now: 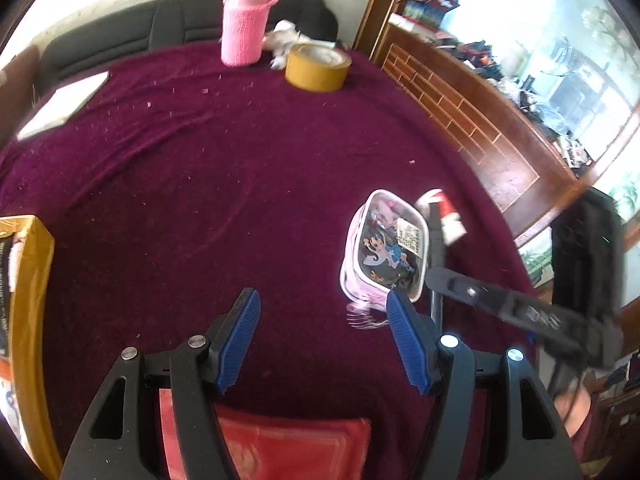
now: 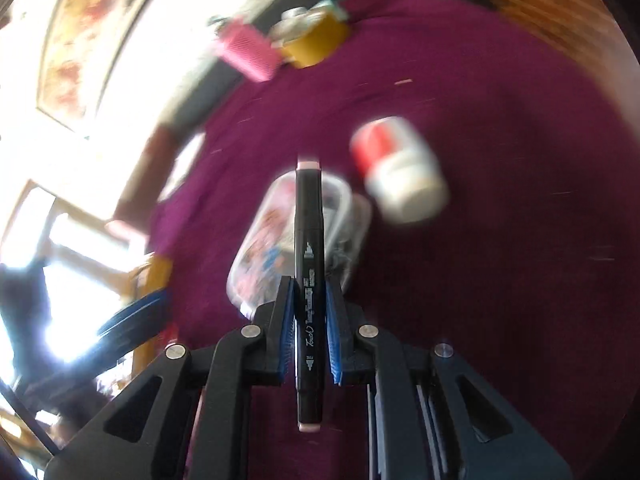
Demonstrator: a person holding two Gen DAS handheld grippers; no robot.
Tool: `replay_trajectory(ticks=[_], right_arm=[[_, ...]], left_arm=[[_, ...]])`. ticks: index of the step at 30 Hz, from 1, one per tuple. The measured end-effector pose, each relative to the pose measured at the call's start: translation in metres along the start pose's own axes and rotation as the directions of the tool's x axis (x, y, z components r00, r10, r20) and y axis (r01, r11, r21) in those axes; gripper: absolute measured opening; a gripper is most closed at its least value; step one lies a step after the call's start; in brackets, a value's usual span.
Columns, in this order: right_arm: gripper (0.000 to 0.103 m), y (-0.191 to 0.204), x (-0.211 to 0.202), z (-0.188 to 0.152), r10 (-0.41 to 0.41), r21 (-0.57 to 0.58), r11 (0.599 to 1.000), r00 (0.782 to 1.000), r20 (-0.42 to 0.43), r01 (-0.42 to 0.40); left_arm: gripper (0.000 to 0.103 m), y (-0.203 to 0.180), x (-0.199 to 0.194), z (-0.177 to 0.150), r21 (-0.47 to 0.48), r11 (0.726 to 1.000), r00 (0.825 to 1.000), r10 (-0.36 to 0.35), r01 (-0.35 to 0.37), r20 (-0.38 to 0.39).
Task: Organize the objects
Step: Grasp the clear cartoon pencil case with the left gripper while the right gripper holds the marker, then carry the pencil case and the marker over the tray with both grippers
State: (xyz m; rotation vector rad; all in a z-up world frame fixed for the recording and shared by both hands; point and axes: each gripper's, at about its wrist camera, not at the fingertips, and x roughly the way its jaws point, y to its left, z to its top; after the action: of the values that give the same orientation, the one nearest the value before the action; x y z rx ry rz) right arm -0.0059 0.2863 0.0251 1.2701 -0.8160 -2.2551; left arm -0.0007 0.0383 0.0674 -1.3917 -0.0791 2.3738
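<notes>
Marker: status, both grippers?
Right gripper shut on marker. Left gripper open, empty. Pencil case ahead, bottle beside it.

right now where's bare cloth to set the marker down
The widest free patch is the middle of the maroon cloth, bordered by the white pad, pink-sleeved bottle and tape roll at the back, and the yellow box beside it. It is crowded near the pencil case and red-and-white bottle, under the marker.
</notes>
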Motion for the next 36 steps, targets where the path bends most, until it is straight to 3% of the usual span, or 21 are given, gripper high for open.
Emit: replay_trajectory(ticks=[4,6,11,12,13,16,18,19,22,29,31,34,36], right_arm=[[0.012,-0.013,0.002,-0.002,0.066,0.053,0.996,0.997,0.05,-0.069],[0.012,-0.018,-0.011,-0.004,0.076,0.062,0.995,0.991,0.114,-0.084],[0.013,-0.029,-0.043,-0.01,0.083,0.095,0.989,0.959,0.271,-0.113],[0.013,-0.031,-0.045,-0.01,0.08,0.1,0.989,0.956,0.282,-0.112],[0.013,-0.031,-0.044,-0.008,0.076,0.104,0.988,0.954,0.289,-0.111],[0.013,-0.03,-0.04,-0.005,0.076,0.107,0.988,0.956,0.284,-0.11],[0.014,-0.033,-0.044,-0.005,0.083,0.107,0.987,0.958,0.274,-0.116],[0.014,-0.032,-0.043,-0.005,0.083,0.106,0.988,0.958,0.274,-0.116],[0.014,-0.036,-0.05,-0.004,0.09,0.101,0.987,0.954,0.285,-0.124],[0.014,-0.031,-0.041,-0.005,0.015,0.064,0.997,0.973,0.232,-0.031],[0.017,-0.02,-0.036,-0.007,-0.073,0.023,0.997,0.972,0.222,0.069],[0.039,0.001,-0.031,-0.011,-0.245,-0.057,0.962,0.934,0.261,0.268],[0.039,0.009,-0.026,-0.012,-0.307,-0.092,0.935,0.91,0.279,0.343]], left_arm=[[0.059,-0.006,0.025,0.01,0.052,0.999,1.0,-0.012,0.012,-0.004],[0.059,-0.012,0.037,0.017,0.082,0.996,1.0,-0.027,0.027,-0.002],[0.06,-0.036,0.072,0.031,0.15,0.985,0.995,-0.073,0.082,-0.062],[0.066,-0.041,0.077,0.033,0.157,0.983,0.994,-0.083,0.092,-0.065],[0.075,-0.046,0.079,0.033,0.162,0.983,0.995,-0.078,0.086,-0.054],[0.083,-0.067,0.092,0.025,0.233,0.972,0.999,0.028,-0.018,-0.043],[0.082,-0.085,0.095,0.012,0.334,0.934,0.992,0.129,-0.127,0.014],[0.076,-0.091,0.092,0.01,0.352,0.928,0.992,0.122,-0.125,0.032],[0.075,-0.084,0.082,0.008,0.294,0.954,0.998,0.057,-0.059,0.016],[0.075,-0.051,0.026,0.003,0.196,0.98,0.994,0.02,-0.04,0.105],[0.075,-0.038,0.003,-0.005,0.168,0.985,0.99,0.019,-0.043,0.14],[0.075,-0.013,-0.03,-0.018,0.113,0.993,0.985,-0.007,-0.013,0.173],[0.075,0.002,-0.051,-0.031,0.092,0.996,0.98,0.0,-0.019,0.199]])
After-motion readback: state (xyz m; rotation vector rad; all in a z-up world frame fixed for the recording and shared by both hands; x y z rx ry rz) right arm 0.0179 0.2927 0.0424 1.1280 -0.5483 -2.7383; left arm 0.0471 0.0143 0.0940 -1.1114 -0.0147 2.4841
